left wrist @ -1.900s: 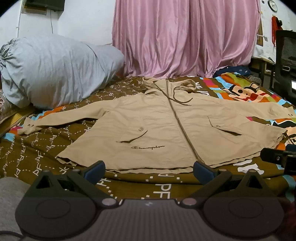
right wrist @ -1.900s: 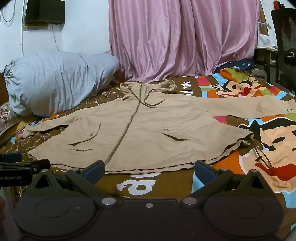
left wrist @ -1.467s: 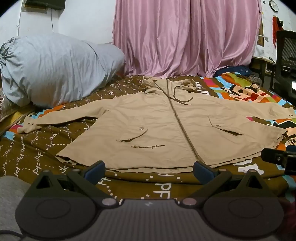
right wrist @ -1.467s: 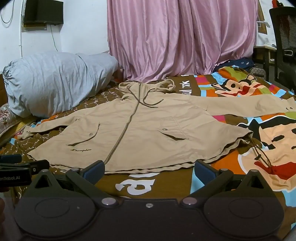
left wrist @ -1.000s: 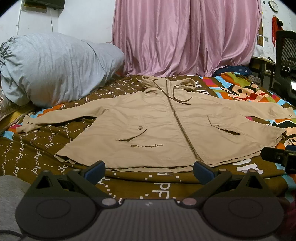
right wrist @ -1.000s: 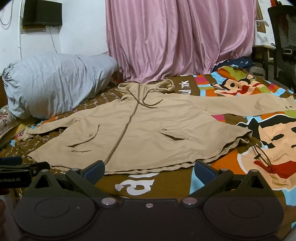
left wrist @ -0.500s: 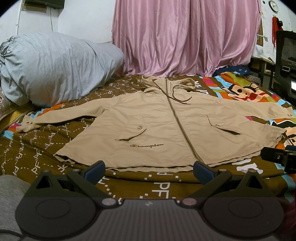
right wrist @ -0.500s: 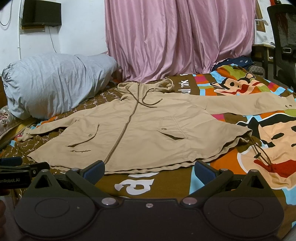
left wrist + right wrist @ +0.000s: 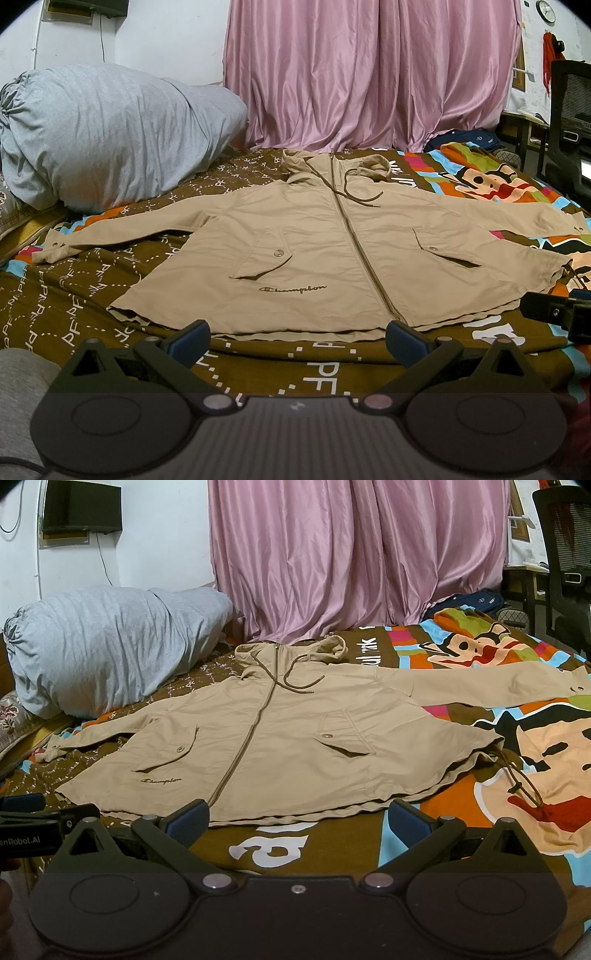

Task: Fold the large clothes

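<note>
A big bed (image 9: 110, 325) is covered by a bright sheet, and a tan jacket (image 9: 332, 254) is spread flat on it, zipped, sleeves out wide. The left gripper (image 9: 297, 334) and right gripper (image 9: 297, 814) are held wide apart, nothing pinched. If only one layer is pinched, the jacket could be bunched. The hem cord (image 9: 517, 775) could be snagged.

Jacket (image 9: 332, 251): beige, hooded, zipped shut — "Champion" lettering by one pocket
Pose: flat, front up, both sleeves spread wide
Place: mid-bed — hood toward the far edge
</note>
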`<state>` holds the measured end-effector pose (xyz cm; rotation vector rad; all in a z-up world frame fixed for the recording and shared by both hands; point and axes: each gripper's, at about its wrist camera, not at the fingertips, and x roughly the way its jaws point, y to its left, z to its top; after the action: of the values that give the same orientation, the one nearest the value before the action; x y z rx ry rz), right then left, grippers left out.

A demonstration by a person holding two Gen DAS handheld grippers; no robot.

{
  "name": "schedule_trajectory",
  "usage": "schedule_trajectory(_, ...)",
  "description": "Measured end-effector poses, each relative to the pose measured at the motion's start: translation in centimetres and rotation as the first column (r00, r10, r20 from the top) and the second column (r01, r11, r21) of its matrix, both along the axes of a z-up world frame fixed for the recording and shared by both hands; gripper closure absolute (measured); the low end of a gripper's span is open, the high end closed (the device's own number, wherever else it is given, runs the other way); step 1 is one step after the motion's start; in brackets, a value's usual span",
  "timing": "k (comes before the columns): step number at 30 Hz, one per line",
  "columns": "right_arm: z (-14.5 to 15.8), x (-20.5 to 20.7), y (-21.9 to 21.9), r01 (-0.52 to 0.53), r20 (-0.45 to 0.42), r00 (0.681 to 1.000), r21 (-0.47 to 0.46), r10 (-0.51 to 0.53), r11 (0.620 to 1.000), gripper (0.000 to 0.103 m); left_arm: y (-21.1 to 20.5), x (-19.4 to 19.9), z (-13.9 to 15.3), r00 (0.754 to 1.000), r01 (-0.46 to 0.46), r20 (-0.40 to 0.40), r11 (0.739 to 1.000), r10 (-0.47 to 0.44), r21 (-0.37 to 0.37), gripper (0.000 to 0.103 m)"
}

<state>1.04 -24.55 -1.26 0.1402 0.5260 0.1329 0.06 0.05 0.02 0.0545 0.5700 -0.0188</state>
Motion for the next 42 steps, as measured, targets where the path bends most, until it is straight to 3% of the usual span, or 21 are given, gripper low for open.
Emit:
schedule_trajectory(34,-0.1,0.1,-0.1,0.001,-0.003,1.000,0.005,-0.001,1.000,0.000,0.0,-0.1,0.0,1.000,0.000,-0.005,1.000,0.000,0.000,0.000)
schedule_trajectory(42,-0.7,0.2,0.0,0.037,-0.056,0.998,0.013,-0.036,0.999,0.000,-1.0,1.0,-1.4,0.998,0.006,-0.066,1.000,-0.005,0.009,0.000)
